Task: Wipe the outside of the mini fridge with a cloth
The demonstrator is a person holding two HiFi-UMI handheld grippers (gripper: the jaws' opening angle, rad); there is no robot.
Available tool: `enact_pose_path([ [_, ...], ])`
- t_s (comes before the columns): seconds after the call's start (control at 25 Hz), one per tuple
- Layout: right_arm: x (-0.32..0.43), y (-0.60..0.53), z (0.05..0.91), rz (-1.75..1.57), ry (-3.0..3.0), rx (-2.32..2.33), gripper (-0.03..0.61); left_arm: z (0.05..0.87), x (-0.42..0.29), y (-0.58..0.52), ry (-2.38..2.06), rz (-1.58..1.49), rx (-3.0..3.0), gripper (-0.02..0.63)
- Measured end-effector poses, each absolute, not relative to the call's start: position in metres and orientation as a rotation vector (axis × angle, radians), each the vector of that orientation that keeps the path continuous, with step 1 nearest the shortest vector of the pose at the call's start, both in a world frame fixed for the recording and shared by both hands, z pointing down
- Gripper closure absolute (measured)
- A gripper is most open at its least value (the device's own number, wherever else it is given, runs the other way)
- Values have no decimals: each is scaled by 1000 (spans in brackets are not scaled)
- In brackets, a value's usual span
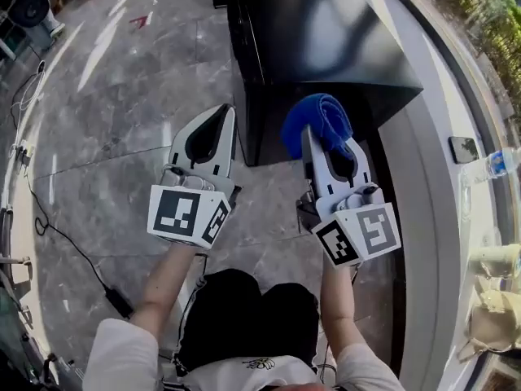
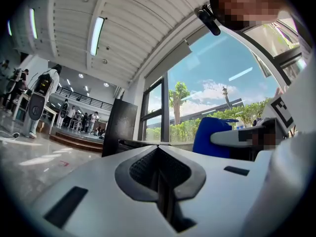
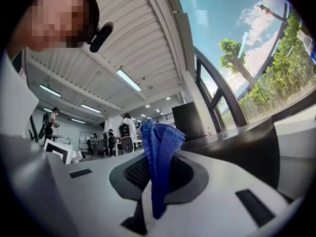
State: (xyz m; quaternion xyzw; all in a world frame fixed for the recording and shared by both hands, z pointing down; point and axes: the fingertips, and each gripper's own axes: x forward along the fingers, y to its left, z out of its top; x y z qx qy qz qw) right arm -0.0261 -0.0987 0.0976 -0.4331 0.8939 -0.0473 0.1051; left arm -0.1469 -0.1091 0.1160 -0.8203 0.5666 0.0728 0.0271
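The black mini fridge point(image 1: 326, 39) stands on the floor ahead of me, against the window ledge. My right gripper point(image 1: 316, 137) is shut on a blue cloth point(image 1: 319, 120), which bunches above its fingertips just in front of the fridge's near lower corner. In the right gripper view the blue cloth point(image 3: 159, 157) hangs pinched between the closed jaws of the right gripper point(image 3: 153, 169). My left gripper point(image 1: 223, 114) is held beside it to the left, over the floor and short of the fridge's front face. Its jaws are shut with nothing in them, as the left gripper point(image 2: 159, 154) view shows.
A grey window ledge point(image 1: 431, 218) runs along the right with a phone point(image 1: 464, 149), a water bottle point(image 1: 498, 164) and cups point(image 1: 496, 261) on it. A black cable point(image 1: 57, 235) and power adapter point(image 1: 120, 302) lie on the marble floor at left. People stand far off indoors.
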Motion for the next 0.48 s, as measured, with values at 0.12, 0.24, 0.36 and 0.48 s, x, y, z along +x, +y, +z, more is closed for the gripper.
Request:
enact_pose_path([
  [0.12, -35, -99, 129, -159, 2642, -1228, 514, 153, -144, -108, 1765, 171, -2514, 609],
  [0.24, -31, -102, 150, -176, 2635, -1236, 514, 175, -129, -110, 1759, 133, -2533, 609],
  [0.36, -29, -101, 159, -151, 2655, -1227, 514, 183, -118, -112, 1733, 136, -2553, 609],
  [0.48, -33, -101, 160, -148, 2668, -1171, 514, 188, -117, -112, 1731, 167, -2580, 609],
])
